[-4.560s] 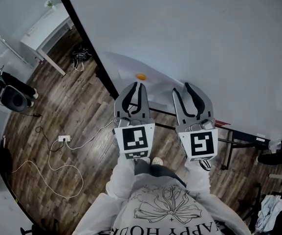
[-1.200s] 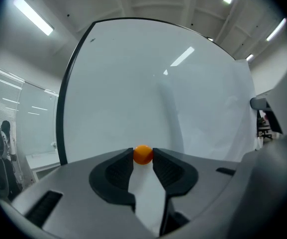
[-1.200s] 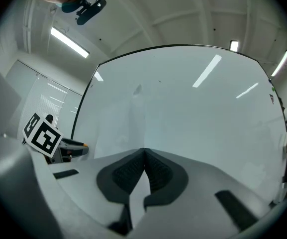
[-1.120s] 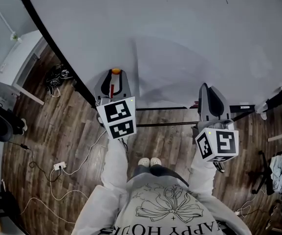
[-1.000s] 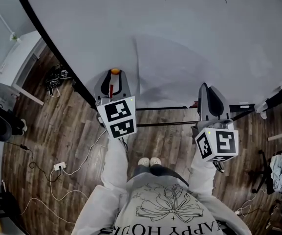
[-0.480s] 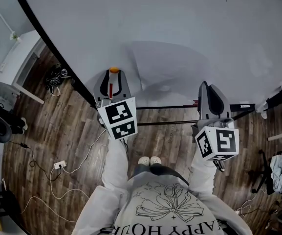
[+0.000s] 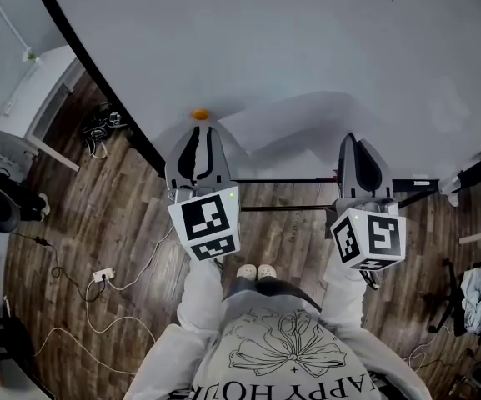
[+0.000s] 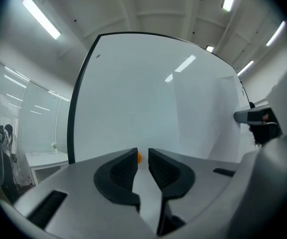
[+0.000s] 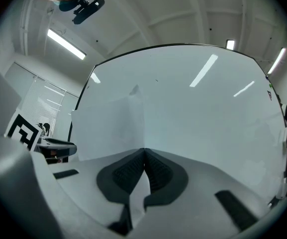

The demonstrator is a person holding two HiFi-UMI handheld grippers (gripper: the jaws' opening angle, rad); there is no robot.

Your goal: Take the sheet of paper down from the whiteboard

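The right tool [image 9: 144, 152] is clamped on the right edge of the sheet of paper [image 7: 294, 132], which bows away from the whiteboard [image 7: 307, 40]. The left tool [image 8: 143, 153], jaws just narrowed to a slim, empty gap, sits just short of the orange magnet [image 7: 199, 114] that appears to pin the sheet's left corner. By my reckoning, the magnet must come off before the sheet comes down.

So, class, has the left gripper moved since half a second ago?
Yes. The left gripper has drawn back slightly from the orange magnet on the whiteboard. Its jaws have just been closing, gripping nothing.
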